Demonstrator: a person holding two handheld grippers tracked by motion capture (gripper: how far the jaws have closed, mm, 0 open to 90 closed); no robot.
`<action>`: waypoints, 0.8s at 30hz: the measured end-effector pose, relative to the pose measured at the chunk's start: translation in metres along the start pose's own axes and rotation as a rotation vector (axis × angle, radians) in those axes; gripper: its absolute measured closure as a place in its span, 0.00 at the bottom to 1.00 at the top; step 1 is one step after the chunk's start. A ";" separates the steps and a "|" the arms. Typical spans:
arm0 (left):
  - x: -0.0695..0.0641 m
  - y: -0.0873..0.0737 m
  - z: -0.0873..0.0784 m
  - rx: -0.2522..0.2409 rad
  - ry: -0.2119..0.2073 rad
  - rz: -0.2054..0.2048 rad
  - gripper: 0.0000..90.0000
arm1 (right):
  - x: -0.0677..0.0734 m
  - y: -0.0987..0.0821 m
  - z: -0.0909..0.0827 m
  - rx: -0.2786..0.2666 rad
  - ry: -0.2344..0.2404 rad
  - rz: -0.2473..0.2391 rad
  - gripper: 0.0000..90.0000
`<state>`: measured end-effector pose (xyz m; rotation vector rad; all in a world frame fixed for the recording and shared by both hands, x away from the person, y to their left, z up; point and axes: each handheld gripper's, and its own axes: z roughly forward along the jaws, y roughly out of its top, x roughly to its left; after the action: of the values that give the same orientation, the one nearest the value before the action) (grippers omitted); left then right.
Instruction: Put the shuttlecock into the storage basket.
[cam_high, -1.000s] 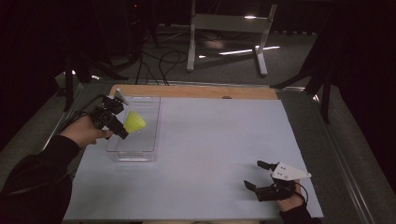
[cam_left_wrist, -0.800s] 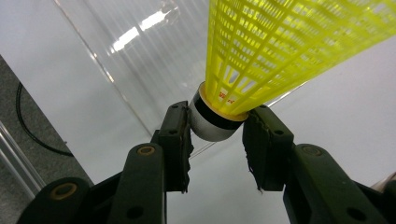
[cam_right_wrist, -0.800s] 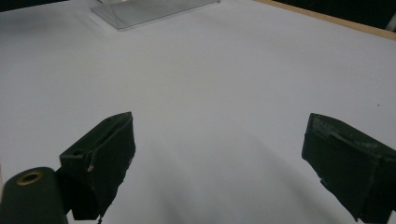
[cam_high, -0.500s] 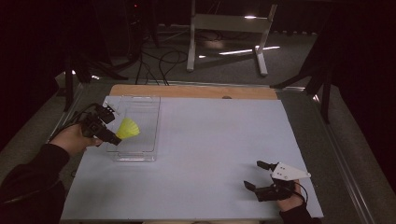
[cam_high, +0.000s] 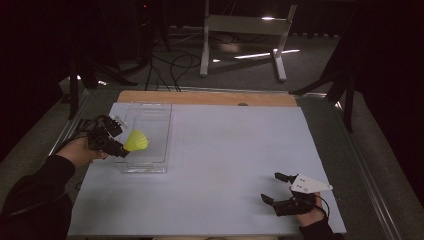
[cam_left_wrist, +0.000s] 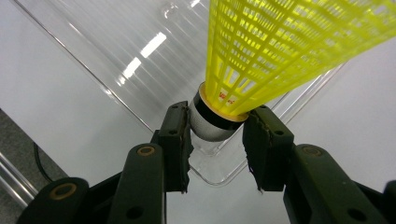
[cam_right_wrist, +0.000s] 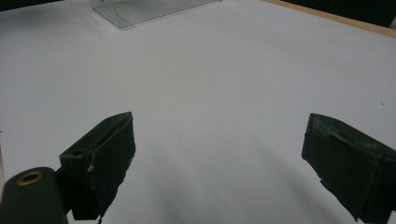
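High view: a white-covered bench (cam_high: 225, 165) fills the scene, with a clear plastic tray (cam_high: 145, 137) lying flat near its left edge and a person's forearms coming in from below. Held over the tray's left rim, the left claw (cam_high: 121, 150) is clamped on a yellow shuttlecock (cam_high: 136, 141), whose mesh skirt leans out above the tray floor. From the left gripper view, the claw's two black pads pinch the shuttlecock's (cam_left_wrist: 280, 51) rounded base just under the dark band, with the skirt flaring up and away and a rounded corner of the tray (cam_left_wrist: 140, 60) directly beneath. Far across the bench near the front right, the right claw (cam_high: 272, 189) rests low with its jaws spread wide and nothing between them; the right gripper view confirms bare white cover (cam_right_wrist: 210, 93) between its pads and the tray's near edge (cam_right_wrist: 140, 11) well off in the distance. The step in hand looks like setting the shuttlecock down inside the tray, and doing it well likely means carrying the base a little farther inward past the raised rim before lowering, since the grip now hangs close over the corner wall. A slow descent until the base or skirt meets the ribbed floor, then a gentle spreading of the pads, should keep the light shuttlecock from rolling or tipping out. The right claw seems best kept parked where it is.
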<state>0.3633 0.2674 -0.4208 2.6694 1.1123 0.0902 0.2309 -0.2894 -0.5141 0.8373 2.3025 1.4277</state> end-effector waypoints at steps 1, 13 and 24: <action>0.000 0.000 0.001 0.006 0.007 0.003 0.70 | 0.000 0.000 0.000 0.000 0.002 0.002 0.11; 0.008 -0.002 0.016 0.005 -0.009 0.006 0.70 | 0.000 0.000 0.000 0.003 0.000 0.002 0.13; 0.007 0.006 0.020 0.053 -0.001 -0.006 0.67 | -0.001 0.000 0.000 0.006 0.007 0.007 0.12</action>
<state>0.3750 0.2641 -0.4392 2.7115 1.1383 0.0596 0.2313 -0.2897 -0.5146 0.8436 2.3129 1.4295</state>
